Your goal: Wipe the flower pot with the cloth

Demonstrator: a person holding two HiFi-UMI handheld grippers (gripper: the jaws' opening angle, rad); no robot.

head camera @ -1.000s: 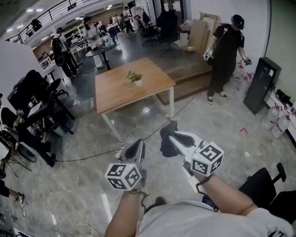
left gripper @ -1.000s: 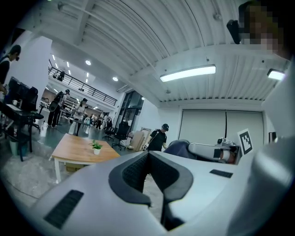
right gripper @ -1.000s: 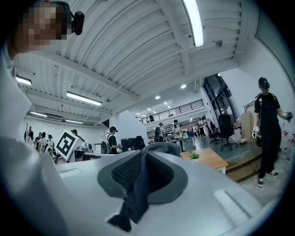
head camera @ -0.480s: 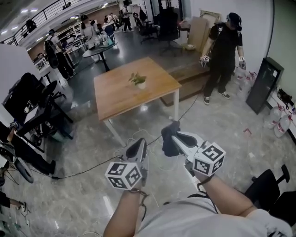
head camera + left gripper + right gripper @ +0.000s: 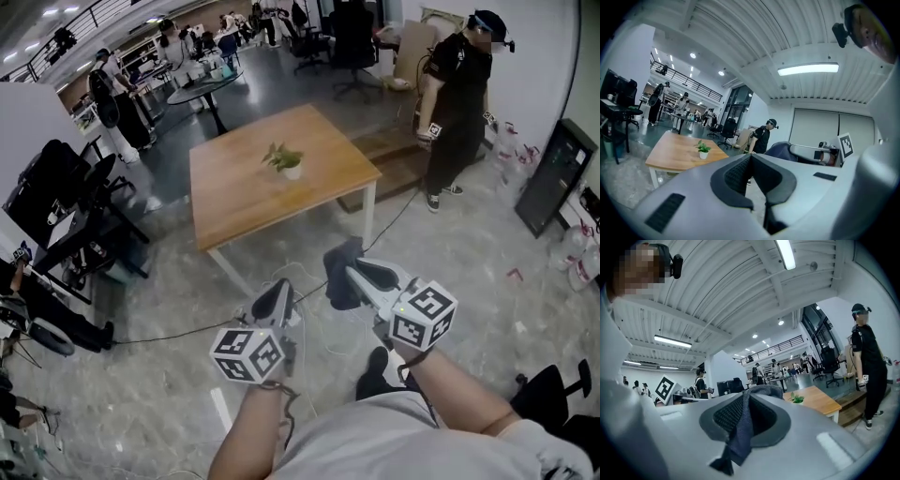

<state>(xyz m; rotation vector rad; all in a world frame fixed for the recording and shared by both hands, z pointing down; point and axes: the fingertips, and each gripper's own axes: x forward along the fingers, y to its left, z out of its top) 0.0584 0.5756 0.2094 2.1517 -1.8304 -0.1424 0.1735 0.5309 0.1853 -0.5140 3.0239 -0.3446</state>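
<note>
A small white flower pot [image 5: 292, 171] with a green plant stands on a wooden table [image 5: 244, 197] some way ahead; it also shows as the pot [image 5: 703, 153] in the left gripper view and the pot [image 5: 797, 400] in the right gripper view. My right gripper [image 5: 351, 270] is shut on a dark grey cloth [image 5: 339, 277], which hangs from its jaws; the cloth [image 5: 743, 427] is pinched between the pads. My left gripper [image 5: 278, 300] is shut with nothing in it. Both are held over the floor, well short of the table.
A person in black [image 5: 456, 103] holding grippers stands right of the table. Cables [image 5: 187, 323] run across the marble floor. Desks and office chairs [image 5: 66, 216] line the left; a black cabinet [image 5: 553, 178] stands at right. Other people stand at the back.
The view has drawn nearer to the table. The person in black has shifted a little. Both grippers keep their pose and the cloth stays gripped.
</note>
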